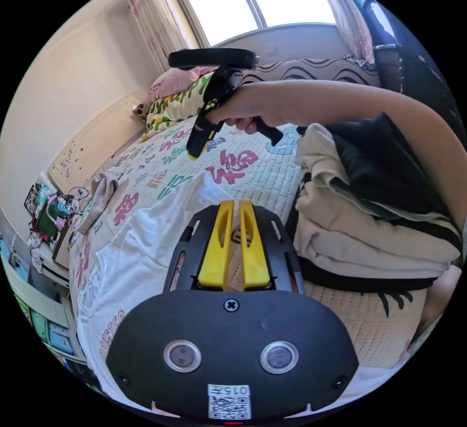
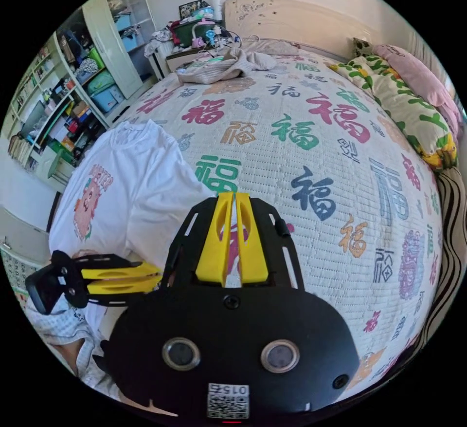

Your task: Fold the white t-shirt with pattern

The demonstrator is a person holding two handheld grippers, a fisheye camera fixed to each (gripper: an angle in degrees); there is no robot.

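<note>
The white t-shirt (image 2: 136, 188) lies spread flat on the bed, with a pink cartoon print (image 2: 90, 200) facing up. In the left gripper view the white t-shirt (image 1: 141, 256) stretches to the left of my left gripper (image 1: 233, 203), whose yellow jaws are shut above a corner of the cloth, with nothing seen between them. The left gripper (image 2: 156, 272) also reaches in over the shirt's near edge in the right gripper view. My right gripper (image 2: 232, 197) is shut just past the shirt's edge, above the bed cover. A hand (image 1: 248, 108) holds this right gripper (image 1: 193, 152) above the bed.
A quilted bed cover (image 2: 340, 164) with coloured characters spans the bed. A stack of folded clothes (image 1: 369, 232) sits close to the right of the left gripper. Pillows (image 2: 404, 101) and a beige garment (image 2: 228, 64) lie near the headboard. Shelves (image 2: 63, 105) stand beside the bed.
</note>
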